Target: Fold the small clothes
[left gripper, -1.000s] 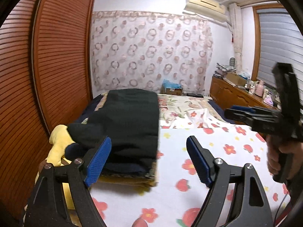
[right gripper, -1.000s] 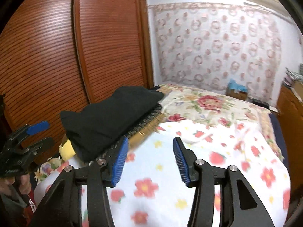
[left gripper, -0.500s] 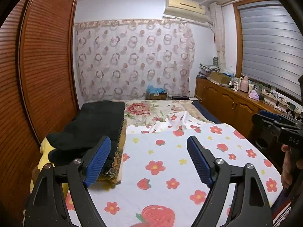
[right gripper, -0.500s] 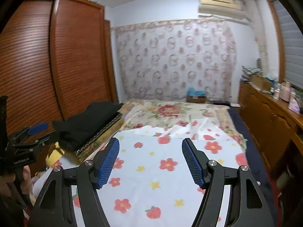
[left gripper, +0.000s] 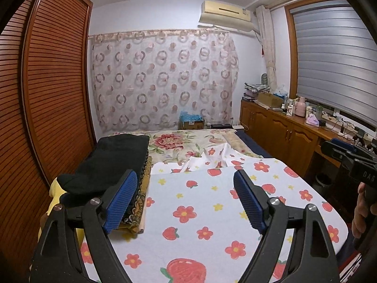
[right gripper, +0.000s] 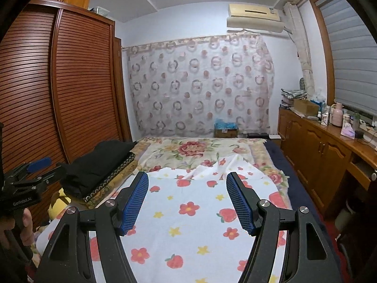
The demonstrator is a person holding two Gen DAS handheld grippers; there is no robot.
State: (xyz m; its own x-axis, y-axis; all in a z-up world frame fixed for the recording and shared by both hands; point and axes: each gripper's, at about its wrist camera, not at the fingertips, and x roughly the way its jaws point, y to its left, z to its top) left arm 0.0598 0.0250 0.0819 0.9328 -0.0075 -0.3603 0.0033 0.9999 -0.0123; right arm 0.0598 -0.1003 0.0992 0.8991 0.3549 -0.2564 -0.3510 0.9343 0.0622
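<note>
A folded black garment (left gripper: 113, 162) (right gripper: 99, 162) lies on top of a folded dark and gold patterned cloth (left gripper: 142, 188) (right gripper: 110, 176) at the left side of the bed. Something yellow (left gripper: 55, 188) pokes out beneath them. My left gripper (left gripper: 185, 176) is open above the flowered sheet (left gripper: 200, 202), just right of the stack, with nothing between its blue pads. My right gripper (right gripper: 187, 178) is also open and empty over the sheet (right gripper: 188, 212). Each gripper shows at the edge of the other's view, held in a hand: the right gripper (left gripper: 341, 151) and the left gripper (right gripper: 35, 169).
A slatted wooden wardrobe (left gripper: 47, 108) runs along the left of the bed. A wooden sideboard (right gripper: 318, 151) with boxes, bottles and a flask stands on the right. A floral quilt (right gripper: 195, 148) covers the far half of the bed, before a curtain (left gripper: 162, 80).
Both grippers have drawn back from the black stack and swung right toward the middle of the bed. The right gripper's jaws have widened. The stack has stayed in place.
</note>
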